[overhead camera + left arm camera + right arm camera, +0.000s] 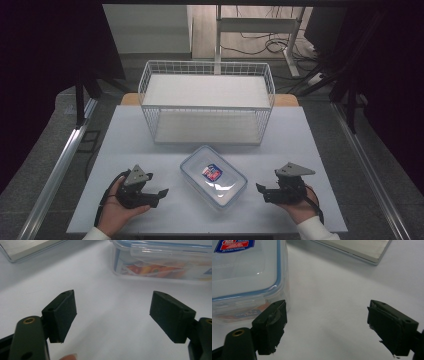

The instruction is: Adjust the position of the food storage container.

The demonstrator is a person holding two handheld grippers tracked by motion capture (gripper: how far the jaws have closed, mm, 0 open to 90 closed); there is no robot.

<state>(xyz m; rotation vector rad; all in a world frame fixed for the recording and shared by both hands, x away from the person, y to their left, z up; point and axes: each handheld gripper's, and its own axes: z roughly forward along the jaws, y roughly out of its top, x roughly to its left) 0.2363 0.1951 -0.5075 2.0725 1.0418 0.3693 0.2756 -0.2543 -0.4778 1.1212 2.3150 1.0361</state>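
We see a clear box (214,176) with a blue-rimmed lid and a red and blue label lying flat on the white counter (130,135), near the front edge and about midway across. It sits askew to the counter's edges. Behind it stands a white wire basket (206,101), close by but apart from it, with a pale board inside.

We see the left tool (162,193) to the left of the box, held in the left hand (116,210), its jaws spread wide with nothing between them; in the left gripper view the box (162,258) lies ahead and to the right, not touched.

The right tool (260,190) rests to the right of the box in the right hand (299,207), jaws likewise spread and empty. In the right gripper view the box (247,277) is just beside one jaw; we cannot tell whether they touch.
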